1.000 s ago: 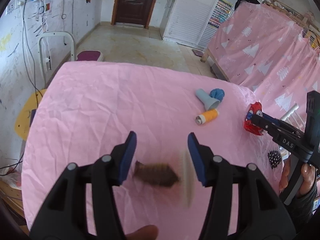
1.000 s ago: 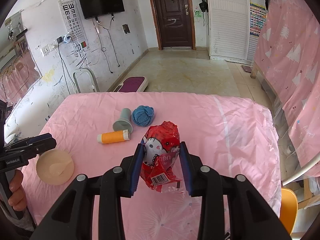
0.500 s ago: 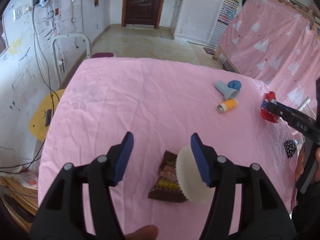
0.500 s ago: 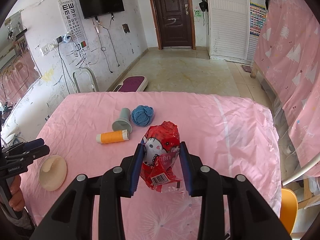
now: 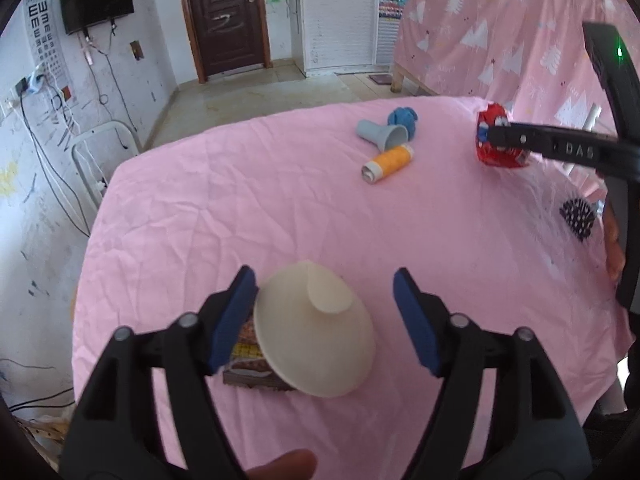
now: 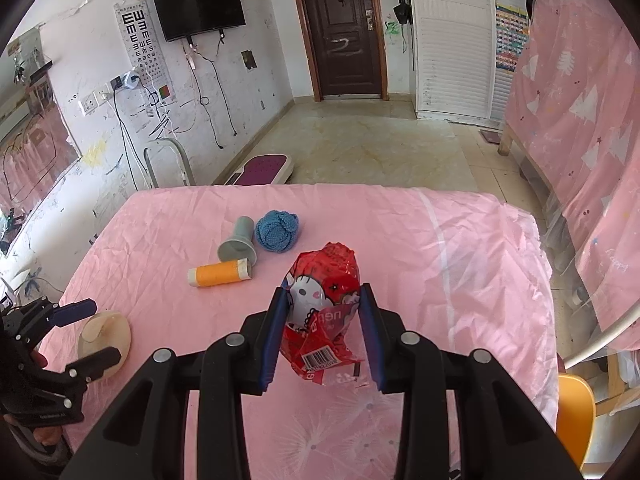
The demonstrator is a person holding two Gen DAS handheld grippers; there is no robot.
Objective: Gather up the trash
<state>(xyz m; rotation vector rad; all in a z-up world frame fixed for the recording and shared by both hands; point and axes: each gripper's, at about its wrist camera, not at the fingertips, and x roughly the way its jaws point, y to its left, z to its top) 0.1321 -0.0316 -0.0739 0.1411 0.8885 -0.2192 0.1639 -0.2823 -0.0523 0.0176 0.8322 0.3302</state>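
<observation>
The right tool (image 6: 322, 334) gripped a red wrapper (image 6: 322, 316), light and crinkly. The left tool (image 5: 324, 318) gaped over a brown wrapper (image 5: 248, 364) beneath a cream disc (image 5: 316, 332); its exposed near-left edge looked graspable

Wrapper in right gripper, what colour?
Red wrapper with a white cartoon cat face; clearest in the right wrist view.

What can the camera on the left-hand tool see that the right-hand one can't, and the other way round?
Only the left wrist view shows the brown snack wrapper, half hidden under the cream disc, and a dark spotted item at the table's edge.

Only the right wrist view shows the barcode and cartoon cat on the red wrapper, which the right gripper clamps, plus an orange chair.

Both show the pink tablecloth, orange spool, grey cone, blue knitted ball, the disc and the open left gripper.
</observation>
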